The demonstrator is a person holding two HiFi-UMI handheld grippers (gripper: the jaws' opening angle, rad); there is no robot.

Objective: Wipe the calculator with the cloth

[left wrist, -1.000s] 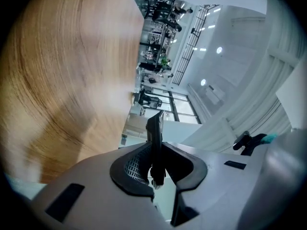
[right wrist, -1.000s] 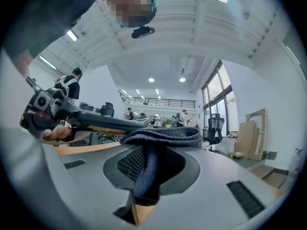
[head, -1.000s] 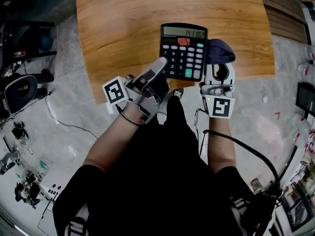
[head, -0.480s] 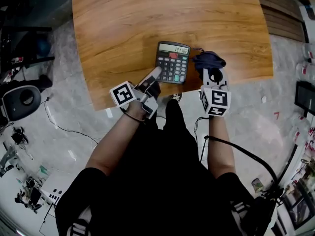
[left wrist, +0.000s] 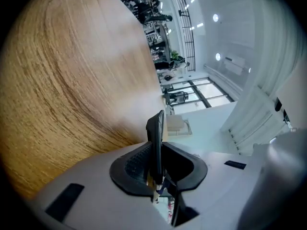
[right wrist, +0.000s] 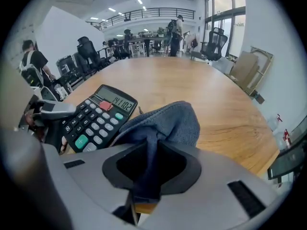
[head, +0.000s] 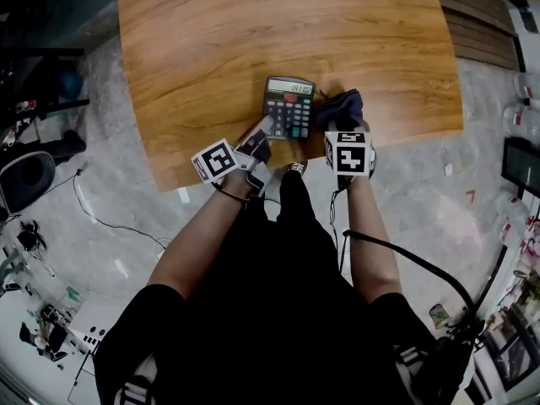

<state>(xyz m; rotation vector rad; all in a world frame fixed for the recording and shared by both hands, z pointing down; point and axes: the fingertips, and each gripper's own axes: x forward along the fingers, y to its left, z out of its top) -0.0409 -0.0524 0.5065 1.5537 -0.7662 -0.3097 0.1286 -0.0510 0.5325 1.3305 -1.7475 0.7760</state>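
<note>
Two pairs of jaws, and I find both closed on something.

Item one: left gripper (left wrist: 156,171). The jaws are narrowed onto the calculator (left wrist: 155,133), which I see edge-on as a thin black slab standing up from between them. In the head view this gripper (head: 267,127) has the calculator (head: 289,108) by its near left corner.

Item two: right gripper (right wrist: 146,178). The jaws are pinched on a fold of the blue cloth (right wrist: 168,123), with the rest bunched in a mound ahead of them. That mound sits at the right edge of the calculator (right wrist: 98,121); I cannot tell whether the two touch.

Calculator: black, grey keys, one red key, one green key, digits showing on the display, keys facing up, body tilted. It sits over the near edge of the wooden table (head: 211,49), between the two grippers. I cannot tell whether its far end rests on the wood.

Cloth (head: 342,108): just right of the calculator in the head view, with the right gripper (head: 346,129) at its near side.

Surroundings: grey floor (head: 101,226); office chairs (right wrist: 88,47) past the table's far end.
</note>
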